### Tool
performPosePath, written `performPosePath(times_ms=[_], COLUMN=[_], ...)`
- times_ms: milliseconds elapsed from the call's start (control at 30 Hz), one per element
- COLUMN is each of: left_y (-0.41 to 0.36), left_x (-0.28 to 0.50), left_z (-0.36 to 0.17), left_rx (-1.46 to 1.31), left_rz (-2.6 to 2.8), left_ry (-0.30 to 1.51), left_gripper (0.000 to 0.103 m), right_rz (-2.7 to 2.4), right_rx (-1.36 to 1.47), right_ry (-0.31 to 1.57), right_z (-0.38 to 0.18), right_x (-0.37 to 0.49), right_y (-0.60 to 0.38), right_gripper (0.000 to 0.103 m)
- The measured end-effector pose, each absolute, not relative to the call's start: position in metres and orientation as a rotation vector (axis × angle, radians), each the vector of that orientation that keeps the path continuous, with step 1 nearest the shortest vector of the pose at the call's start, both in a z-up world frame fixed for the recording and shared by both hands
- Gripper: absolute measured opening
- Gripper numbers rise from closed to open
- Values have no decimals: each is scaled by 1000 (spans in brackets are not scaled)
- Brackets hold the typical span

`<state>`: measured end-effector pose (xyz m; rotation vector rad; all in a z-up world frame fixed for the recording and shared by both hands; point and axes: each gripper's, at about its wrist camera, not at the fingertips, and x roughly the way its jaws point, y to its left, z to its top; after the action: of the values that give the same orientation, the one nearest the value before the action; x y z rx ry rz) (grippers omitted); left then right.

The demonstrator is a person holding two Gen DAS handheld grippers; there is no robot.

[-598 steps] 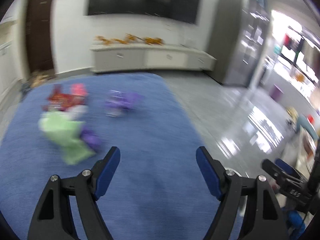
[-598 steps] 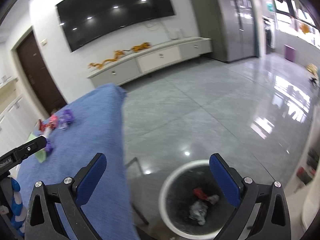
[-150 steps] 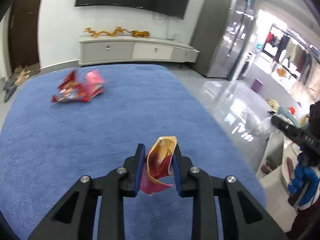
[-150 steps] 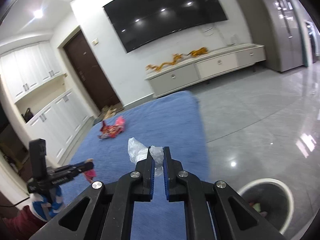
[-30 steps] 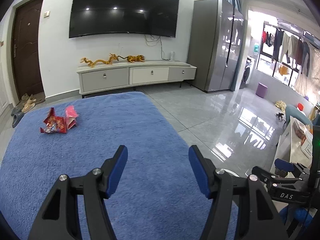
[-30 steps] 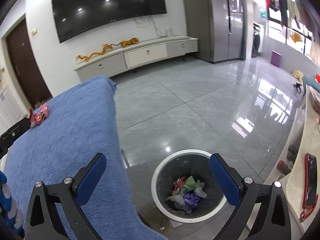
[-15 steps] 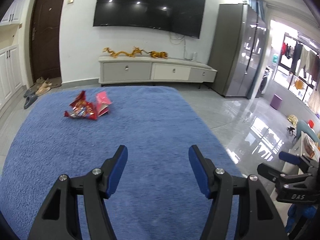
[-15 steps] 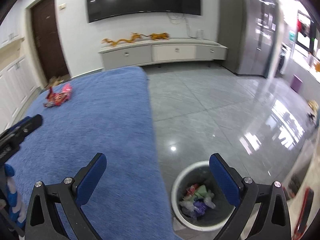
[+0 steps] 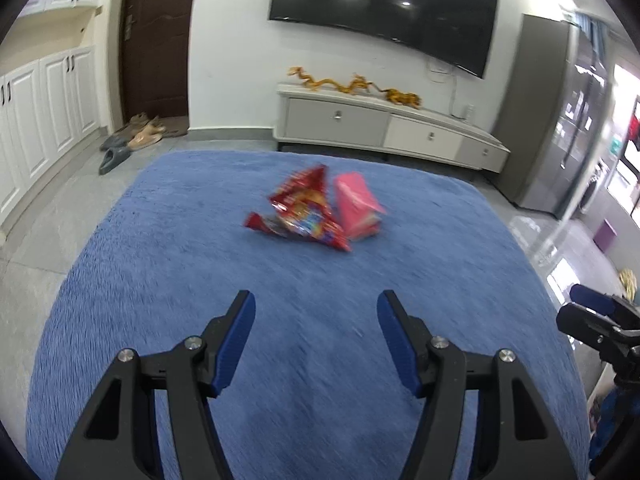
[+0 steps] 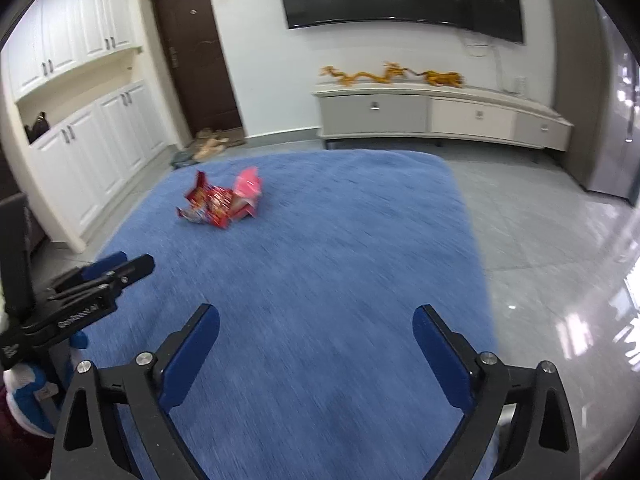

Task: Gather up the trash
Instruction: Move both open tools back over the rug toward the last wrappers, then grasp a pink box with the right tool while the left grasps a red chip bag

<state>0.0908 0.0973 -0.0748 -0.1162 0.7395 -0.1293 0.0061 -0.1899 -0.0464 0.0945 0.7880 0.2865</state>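
Blue cloth covers the worktop [image 9: 160, 280], where a red snack wrapper [image 9: 304, 216] touches a pink packet [image 9: 356, 204] far ahead of the left claw [image 9: 316, 320] and right claw [image 10: 316, 336], both released and holding nothing.

The printing on the crinkled red foil snack wrapper [image 9: 302, 214] is smeared by motion blur and cannot be read, and in the right wrist view the same wrapper [image 10: 209, 201] is too small for detail. The pink packet [image 9: 356, 206] just beside it has soft, blurred edges, so whether the two touch is unclear. The deep-pile blue cloth surface [image 9: 160, 248] streaks near the lower frame. The black right gripper [image 9: 592, 312] is cut off by the picture's right edge; its finger spacing there cannot be judged
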Motion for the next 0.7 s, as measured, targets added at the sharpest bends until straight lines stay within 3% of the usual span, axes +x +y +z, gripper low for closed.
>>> performPosePath(times_ms=[700], left_y=[107], left_x=[228], left_z=[-112], left_rx=[-146], left_rz=[-200], left_ry=[850], left_gripper=[62], right_rz=[503], right_rx=[322], right_ry=[877], right_z=[-79], right_x=[170], right_y=[-124], right_gripper=[68])
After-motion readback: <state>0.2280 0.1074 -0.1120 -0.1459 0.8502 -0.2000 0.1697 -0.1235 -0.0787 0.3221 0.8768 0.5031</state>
